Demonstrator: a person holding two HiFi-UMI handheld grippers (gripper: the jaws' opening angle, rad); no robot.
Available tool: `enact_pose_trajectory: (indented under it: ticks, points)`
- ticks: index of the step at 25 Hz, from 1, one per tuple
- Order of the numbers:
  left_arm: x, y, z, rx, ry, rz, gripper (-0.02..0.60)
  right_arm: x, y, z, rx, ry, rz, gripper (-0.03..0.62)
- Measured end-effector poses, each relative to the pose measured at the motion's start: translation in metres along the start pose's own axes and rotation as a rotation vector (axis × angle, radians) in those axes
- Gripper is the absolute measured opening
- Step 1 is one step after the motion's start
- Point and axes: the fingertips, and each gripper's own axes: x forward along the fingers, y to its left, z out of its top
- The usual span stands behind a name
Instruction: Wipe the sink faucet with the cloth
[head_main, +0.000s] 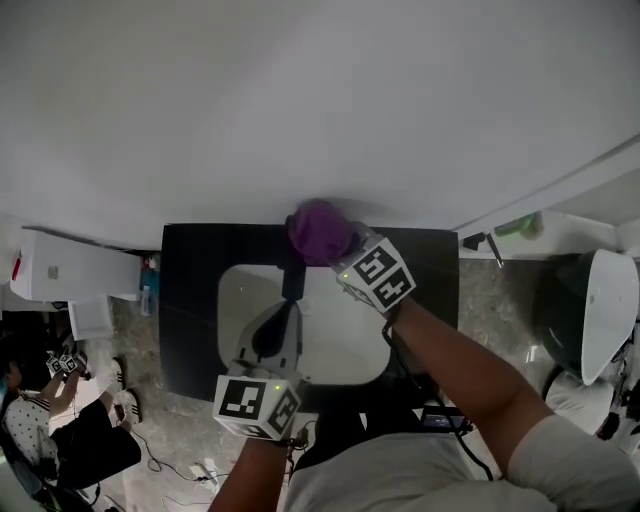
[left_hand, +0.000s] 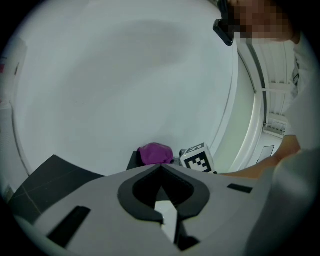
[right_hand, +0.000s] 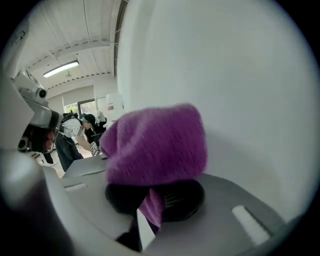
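Note:
A purple cloth (head_main: 318, 232) is bunched over the top of the black faucet (head_main: 293, 280), at the back of the counter against the white wall. My right gripper (head_main: 336, 247) is shut on the cloth, and in the right gripper view the cloth (right_hand: 157, 145) covers the jaw tips of this gripper (right_hand: 152, 192). My left gripper (head_main: 284, 312) hovers over the white sink basin (head_main: 345, 335) in front of the faucet, jaws shut with nothing between them. The left gripper view looks past the left gripper (left_hand: 160, 169) to the cloth (left_hand: 155, 153) and the right gripper's marker cube (left_hand: 198, 158).
The basin is set in a black counter (head_main: 190, 300). A white box (head_main: 60, 268) stands to the left, and a dark and white fixture (head_main: 590, 310) to the right. A person (head_main: 50, 420) sits on the floor at lower left, near cables.

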Motion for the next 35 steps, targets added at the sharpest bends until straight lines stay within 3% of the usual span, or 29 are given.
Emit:
enact_pose_trajectory:
  ticks: [5,9,11,14,16,18,21,28,31,33,35]
  points:
    - [0.004,-0.003,-0.008,0.004,0.02,0.002,0.005,0.034,-0.014,-0.07,0.087,0.141,-0.03,0.046]
    - [-0.002,-0.002,-0.012,0.025,0.029,0.006,0.003,0.057,-0.01,-0.128,0.141,0.33,0.022,0.048]
    - [-0.007,-0.001,-0.011,0.021,0.025,0.008,0.003,0.048,-0.005,-0.113,0.118,0.296,0.026,0.048]
    - [-0.013,0.004,-0.009,0.006,0.017,0.015,0.003,0.004,-0.002,-0.038,0.114,0.089,-0.008,0.048]
    - [-0.015,0.009,-0.007,0.001,0.013,0.022,0.004,-0.014,0.004,0.002,0.09,0.004,-0.018,0.048]
    - [-0.015,0.013,-0.004,0.001,0.006,0.029,0.003,-0.008,0.006,0.012,0.06,-0.008,-0.019,0.048]
    - [-0.019,0.014,-0.001,0.007,0.002,0.035,0.003,0.007,-0.003,-0.003,0.092,-0.041,-0.007,0.046]
    - [-0.026,0.013,-0.012,0.015,0.024,0.037,0.004,0.047,-0.016,-0.098,0.129,0.223,-0.032,0.046]
    - [-0.027,0.008,-0.011,0.02,0.022,0.034,0.003,0.06,-0.017,-0.127,0.139,0.355,-0.003,0.046]
    - [-0.032,0.003,-0.009,0.025,0.015,0.032,0.003,0.054,-0.012,-0.12,0.113,0.367,0.006,0.048]
    - [-0.04,-0.003,-0.005,0.027,0.003,0.026,0.005,0.028,-0.005,-0.084,0.09,0.279,-0.017,0.048]
